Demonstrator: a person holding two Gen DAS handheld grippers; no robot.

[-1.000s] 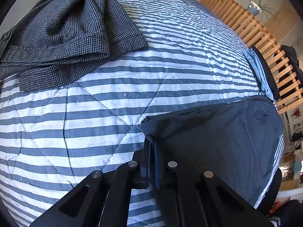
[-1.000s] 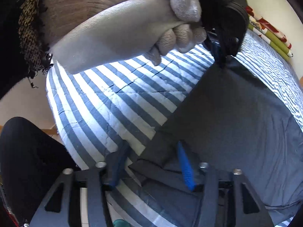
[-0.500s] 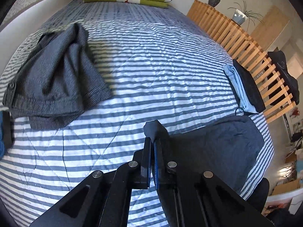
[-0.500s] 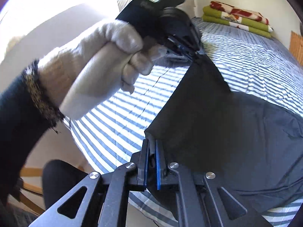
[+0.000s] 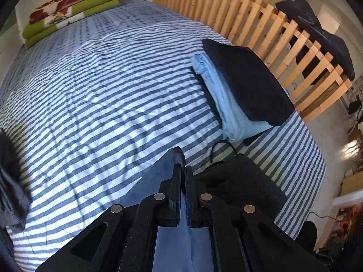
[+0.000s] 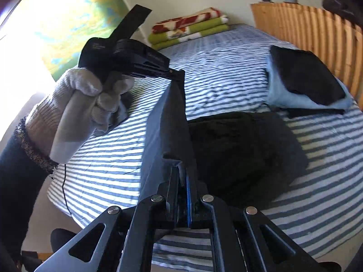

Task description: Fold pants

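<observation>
A: Left view: your left tongs (image 5: 182,170) are clamped on the pants (image 5: 172,158), bottom centre, above the bed (image 5: 102,79).

B: Right view: your right tongs (image 6: 182,174) pinch the same edge, lower centre. If you pull unevenly, the thin cloth may slip and the fold skew.

The pants (image 6: 172,122) are dark grey-blue fabric, lifted off the striped bed along one edge and stretched taut between two pinched points; the raised panel hangs as a steep sheet, its sunlit face paler blue. The remainder (image 5: 238,181) lies in a dark, rumpled heap on the bed, just beside a folded stack of clothes.
</observation>
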